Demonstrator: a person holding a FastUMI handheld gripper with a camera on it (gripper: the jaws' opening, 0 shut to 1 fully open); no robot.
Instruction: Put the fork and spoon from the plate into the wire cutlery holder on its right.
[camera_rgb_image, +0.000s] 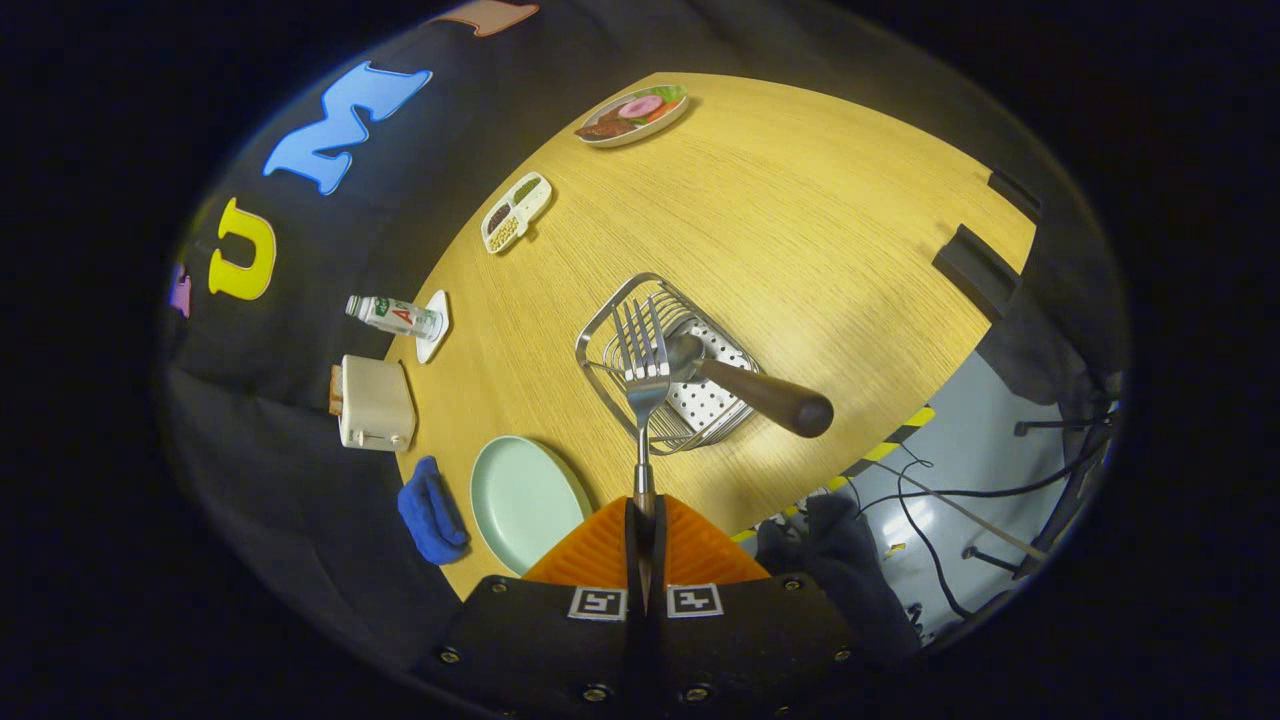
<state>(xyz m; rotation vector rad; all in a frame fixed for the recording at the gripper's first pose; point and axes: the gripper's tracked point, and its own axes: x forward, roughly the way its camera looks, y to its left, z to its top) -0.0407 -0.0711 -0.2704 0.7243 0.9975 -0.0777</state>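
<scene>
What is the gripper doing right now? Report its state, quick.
Gripper: shut on the fork, both fingers clamping its handle, tines pointing over the wire cutlery holder, where the spoon already sits.

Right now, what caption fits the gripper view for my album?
Tongs shut on the fork, held above the wire cutlery holder where the spoon already rests.

The wooden surface carries a wire cutlery holder, a pale green plate, a blue cloth, a toaster, a bottle, a divided snack tray and a food plate.
</scene>
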